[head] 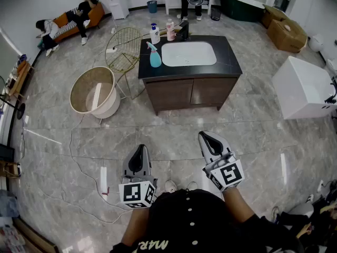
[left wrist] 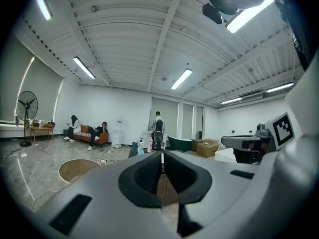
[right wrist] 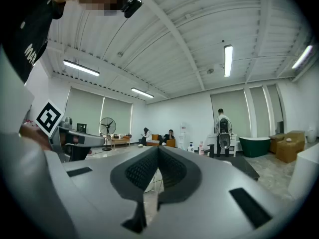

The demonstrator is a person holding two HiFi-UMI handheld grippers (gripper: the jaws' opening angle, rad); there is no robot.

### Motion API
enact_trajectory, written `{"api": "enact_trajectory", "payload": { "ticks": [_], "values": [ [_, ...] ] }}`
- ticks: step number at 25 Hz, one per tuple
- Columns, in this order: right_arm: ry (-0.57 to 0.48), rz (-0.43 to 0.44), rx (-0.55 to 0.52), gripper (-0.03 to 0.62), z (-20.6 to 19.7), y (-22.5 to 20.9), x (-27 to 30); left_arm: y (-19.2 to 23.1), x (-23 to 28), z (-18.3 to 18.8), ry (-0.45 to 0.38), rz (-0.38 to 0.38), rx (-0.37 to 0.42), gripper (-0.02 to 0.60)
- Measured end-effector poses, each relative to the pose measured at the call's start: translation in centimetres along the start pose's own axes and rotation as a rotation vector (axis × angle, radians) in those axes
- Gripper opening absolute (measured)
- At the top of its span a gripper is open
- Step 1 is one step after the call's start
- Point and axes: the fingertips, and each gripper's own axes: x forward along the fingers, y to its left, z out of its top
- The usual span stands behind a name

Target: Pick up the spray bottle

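A blue spray bottle (head: 154,55) stands upright on the left end of a dark vanity top (head: 231,62), beside the white sink (head: 188,53). The left gripper view shows the spray bottle (left wrist: 140,148) small and far off. Both grippers are held low in front of the person, well short of the vanity. My left gripper (head: 140,148) has its jaws together with nothing between them. My right gripper (head: 206,136) is likewise shut and empty. Both point toward the vanity.
A white pump bottle (head: 155,33), a pink bottle (head: 170,29) and a black faucet (head: 184,29) stand on the vanity's back edge. A gold wire chair (head: 124,49) and a round tub (head: 95,91) stand left of it, a white box (head: 305,88) to its right. A cable (head: 79,167) crosses the floor.
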Motion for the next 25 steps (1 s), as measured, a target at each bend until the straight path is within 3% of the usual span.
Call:
{"api": "enact_trajectory", "payload": {
  "ticks": [8, 25],
  "values": [
    [0.004, 0.001, 0.003, -0.006, -0.4, 0.6, 0.8, 0.7, 0.2, -0.4, 0.007, -0.011, -0.004, 0.021],
    [0.019, -0.095, 0.026, -0.005, -2.9, -0.1, 5.7, 5.6, 2.2, -2.1, 0.043, -0.043, 0.001, 0.021]
  ]
}}
